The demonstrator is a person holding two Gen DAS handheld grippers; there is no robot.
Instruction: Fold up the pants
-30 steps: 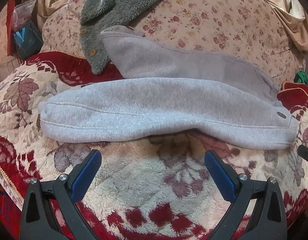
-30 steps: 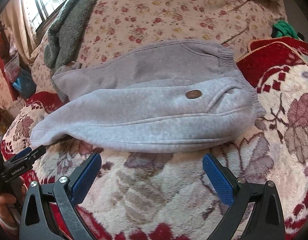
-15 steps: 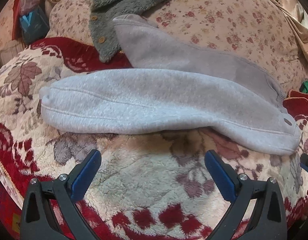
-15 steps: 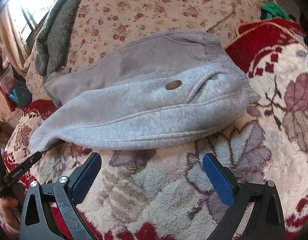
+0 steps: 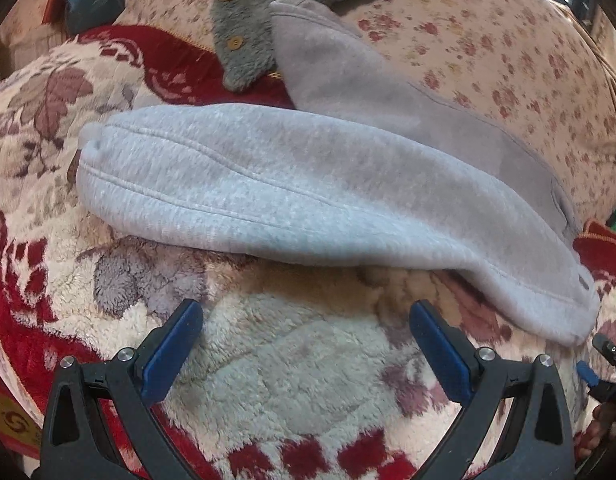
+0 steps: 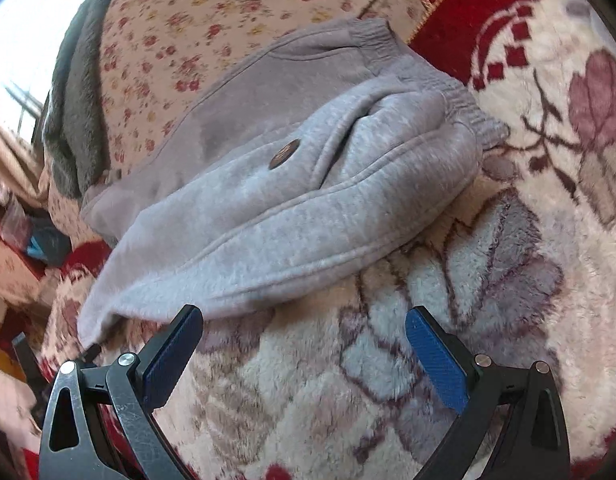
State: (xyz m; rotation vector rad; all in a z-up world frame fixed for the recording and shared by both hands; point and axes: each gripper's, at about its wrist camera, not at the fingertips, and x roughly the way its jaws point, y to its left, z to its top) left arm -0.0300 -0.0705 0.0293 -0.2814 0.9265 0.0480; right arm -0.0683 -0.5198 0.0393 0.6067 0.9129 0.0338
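While both grippers gape, pants (image 5: 291, 184) lie flat on fleece blanket (image 5: 299, 360).

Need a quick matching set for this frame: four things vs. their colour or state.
Things:
1. light grey fleece pants
2. dark grey fuzzy buttoned garment
3. plush floral blanket
4. left gripper

Colour or state:
A. cream and red
B. open, holding nothing
C. legs laid one over the other
D. lying behind the pants

Pairs: 1-C, 2-D, 3-A, 4-B
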